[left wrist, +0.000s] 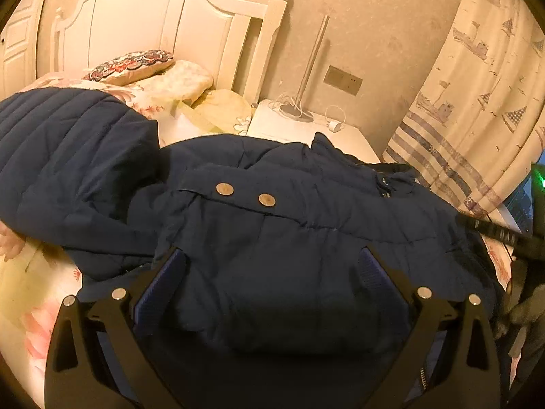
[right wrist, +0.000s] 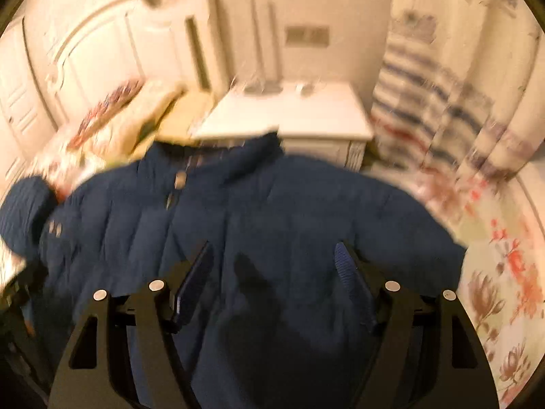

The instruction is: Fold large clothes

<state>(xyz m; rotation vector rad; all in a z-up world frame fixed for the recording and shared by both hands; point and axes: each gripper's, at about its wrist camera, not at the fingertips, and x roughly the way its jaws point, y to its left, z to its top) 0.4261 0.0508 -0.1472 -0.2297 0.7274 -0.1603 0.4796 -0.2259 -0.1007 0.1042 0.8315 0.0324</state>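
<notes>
Navy quilted puffer jacket lies spread on the floral-print bed, collar toward the far white nightstand. Fabric is matte and padded, with stitched channels; two round metallic snaps sit on a flap. One ribbed sleeve extends far left. Left tool is spread wide over the jacket, nothing between the pads. Right tool is likewise spread wide above the jacket body; that view is motion-blurred.
</notes>
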